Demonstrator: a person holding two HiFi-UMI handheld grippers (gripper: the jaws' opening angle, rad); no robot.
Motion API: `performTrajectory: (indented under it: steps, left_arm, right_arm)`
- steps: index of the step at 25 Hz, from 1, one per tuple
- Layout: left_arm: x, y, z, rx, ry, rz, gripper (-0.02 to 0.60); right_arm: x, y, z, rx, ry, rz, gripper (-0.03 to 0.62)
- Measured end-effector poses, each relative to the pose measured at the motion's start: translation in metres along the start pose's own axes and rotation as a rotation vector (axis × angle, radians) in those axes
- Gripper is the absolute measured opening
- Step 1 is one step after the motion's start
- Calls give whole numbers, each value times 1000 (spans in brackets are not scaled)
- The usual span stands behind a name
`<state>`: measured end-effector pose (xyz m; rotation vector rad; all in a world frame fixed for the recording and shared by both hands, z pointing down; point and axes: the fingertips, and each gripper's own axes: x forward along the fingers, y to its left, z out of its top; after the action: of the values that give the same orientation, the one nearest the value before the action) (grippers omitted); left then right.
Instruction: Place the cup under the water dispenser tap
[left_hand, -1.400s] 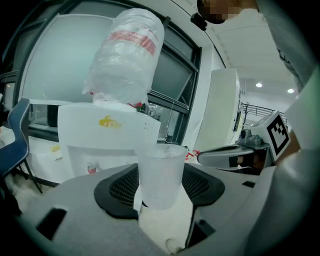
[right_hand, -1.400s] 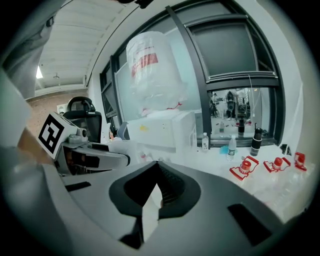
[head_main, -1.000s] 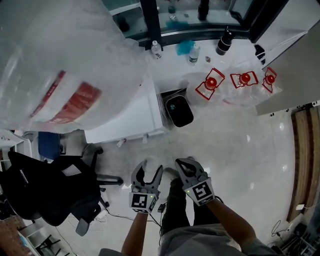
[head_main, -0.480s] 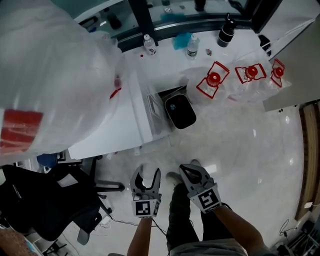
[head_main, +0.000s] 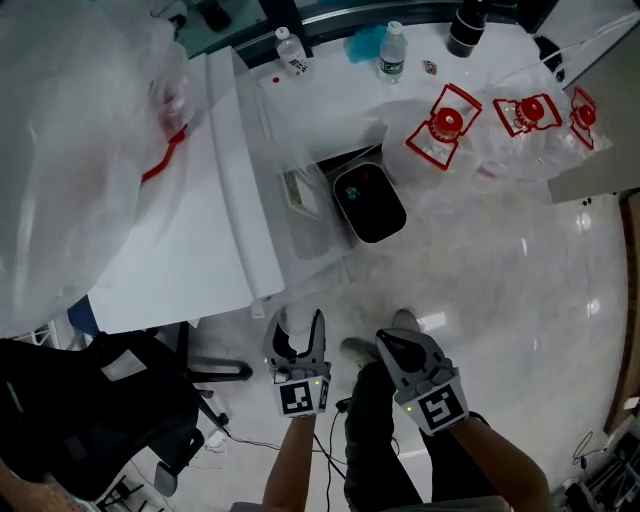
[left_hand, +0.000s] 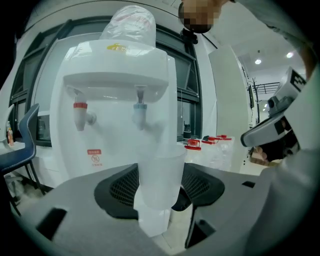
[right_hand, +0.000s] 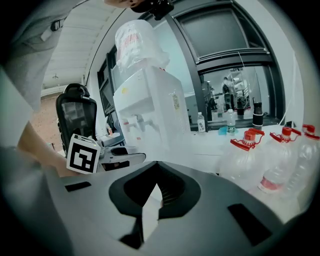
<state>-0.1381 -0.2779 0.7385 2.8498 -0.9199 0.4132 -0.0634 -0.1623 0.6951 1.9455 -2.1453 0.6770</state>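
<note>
Jaws of the left gripper (head_main: 296, 322) stand wide, clamped on an upright clear cup (left_hand: 160, 182), with the dispenser (left_hand: 115, 65) and its blue tap (left_hand: 139, 111) ahead and above them, while the right gripper (head_main: 392, 338), jaws closed and empty, sits just beside it, both forearms reaching forward.

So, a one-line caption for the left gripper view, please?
Left gripper holding a translucent cup between its fingers, facing the water dispenser with two taps.
</note>
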Motion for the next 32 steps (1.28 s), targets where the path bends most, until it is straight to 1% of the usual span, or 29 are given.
performTrajectory:
  steps: [7, 11, 17, 23, 27, 32]
  left_arm:
    - [12, 16, -41, 29, -45, 82, 268]
    - [20, 24, -54, 31, -59, 113, 267]
    - [35, 29, -66, 41, -76, 130, 265]
    - [51, 41, -78, 38, -107, 169, 265]
    - [60, 46, -87, 37, -115, 176, 265]
    - [68, 50, -98, 24, -115, 180, 265]
  right_arm:
    - [2, -7, -32, -6, 8, -3, 9]
    - [3, -12, -46, -1, 23, -1, 9]
    - [5, -19, -58, -13, 30, 5, 9]
    - [7, -32, -71, -24, 42, -8, 9]
    - [12, -36, -77, -38, 37, -5, 9]
    - [17, -43, -86, -24, 37, -26, 9]
